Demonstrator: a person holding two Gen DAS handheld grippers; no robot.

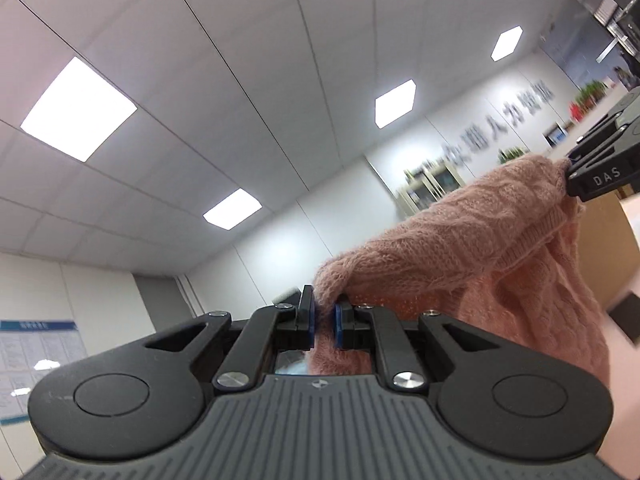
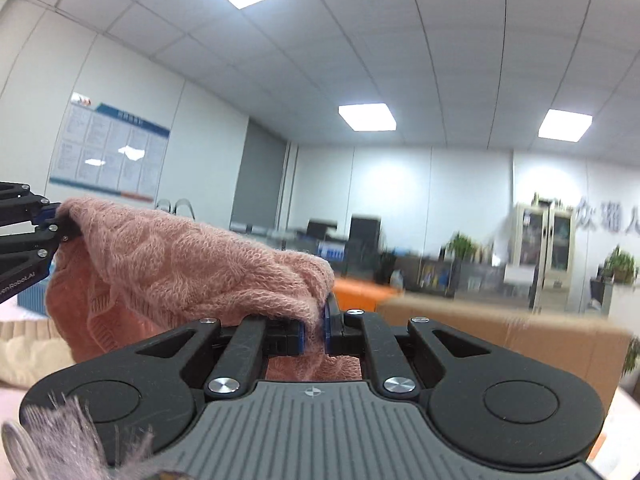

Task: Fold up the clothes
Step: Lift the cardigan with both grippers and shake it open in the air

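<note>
A pink cable-knit sweater (image 1: 472, 236) hangs in the air, stretched between both grippers. My left gripper (image 1: 324, 312) is shut on one edge of the knit, with fabric bunched between its blue pads. In the left wrist view my right gripper (image 1: 570, 166) pinches the other end at the far right. In the right wrist view the sweater (image 2: 188, 264) drapes leftward from my right gripper (image 2: 316, 320), which is shut on the knit. My left gripper (image 2: 60, 220) holds the far end at the left edge. The lower part of the sweater hangs out of sight.
Both cameras tilt up toward a panelled ceiling with lit lamps. A brown cardboard box (image 2: 500, 336) stands ahead of the right gripper. Cabinets and potted plants (image 2: 620, 264) line the far wall. A cream cloth (image 2: 28, 344) lies low at the left. Grey fluff (image 2: 72, 440) shows bottom left.
</note>
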